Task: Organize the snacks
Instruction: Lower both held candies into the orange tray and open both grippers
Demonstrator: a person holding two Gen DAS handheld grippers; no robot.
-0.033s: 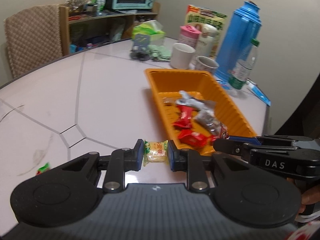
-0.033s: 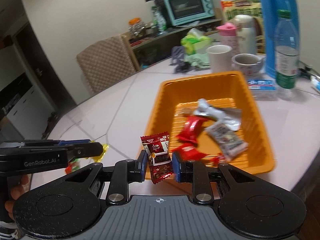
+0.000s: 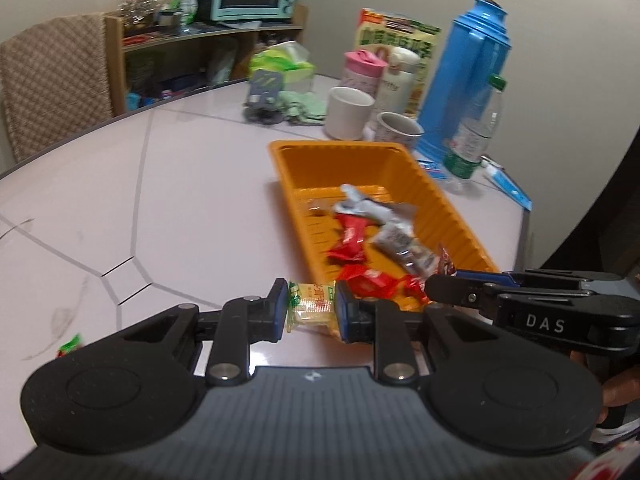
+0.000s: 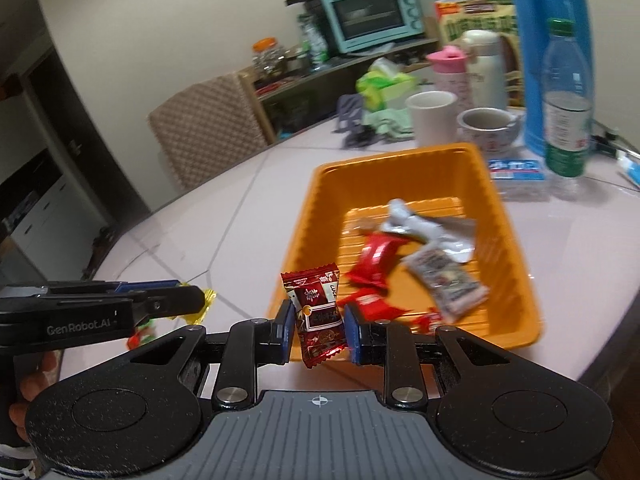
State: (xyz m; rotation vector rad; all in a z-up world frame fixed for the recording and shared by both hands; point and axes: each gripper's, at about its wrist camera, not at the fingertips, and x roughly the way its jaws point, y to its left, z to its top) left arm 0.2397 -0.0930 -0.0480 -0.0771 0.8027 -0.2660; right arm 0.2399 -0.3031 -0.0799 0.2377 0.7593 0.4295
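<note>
Snacks are mid-carry: left tongs (image 3: 311,312) pinch a yellow cracker pack (image 3: 314,305), right tongs (image 4: 319,326) clamp a dark red candy (image 4: 318,312), both nearly closed, just short of the orange tray's (image 4: 516,264) near rim above the tabletop (image 3: 192,200). Next up I'd guess: reach over the rim, then let go.

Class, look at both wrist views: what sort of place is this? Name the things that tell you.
Probably a home dining or kitchen corner: a teal toaster oven on a shelf, a blue thermos flask and cups on the table, and a chair.
</note>
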